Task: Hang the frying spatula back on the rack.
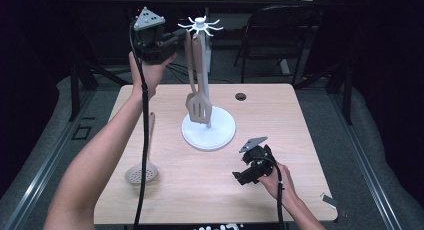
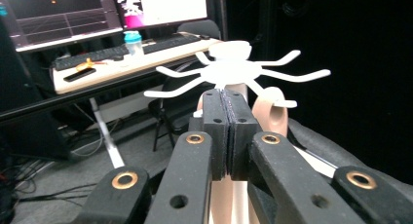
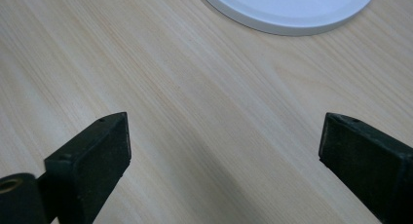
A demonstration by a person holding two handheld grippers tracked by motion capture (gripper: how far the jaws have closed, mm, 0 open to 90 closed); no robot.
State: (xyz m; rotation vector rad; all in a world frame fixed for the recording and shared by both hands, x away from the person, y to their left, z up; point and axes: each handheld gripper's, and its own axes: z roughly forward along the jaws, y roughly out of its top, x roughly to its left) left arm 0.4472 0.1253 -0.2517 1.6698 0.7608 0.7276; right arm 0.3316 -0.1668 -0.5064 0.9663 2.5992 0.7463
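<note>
1 rack (image 1: 208,132), 2 spatulas (image 1: 199,107), 1 skimmer (image 1: 142,173)

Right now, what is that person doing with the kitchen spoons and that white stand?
A person is hanging cooking tools on a white rack with hooks on top. The left tongs are raised by the hooks, shut on the handle of a slotted spatula, which hangs down along the pole. The right tongs rest low over the wooden table, wide open with nothing between them. A round skimmer spoon lies flat on the table, not yet hung up.
</note>
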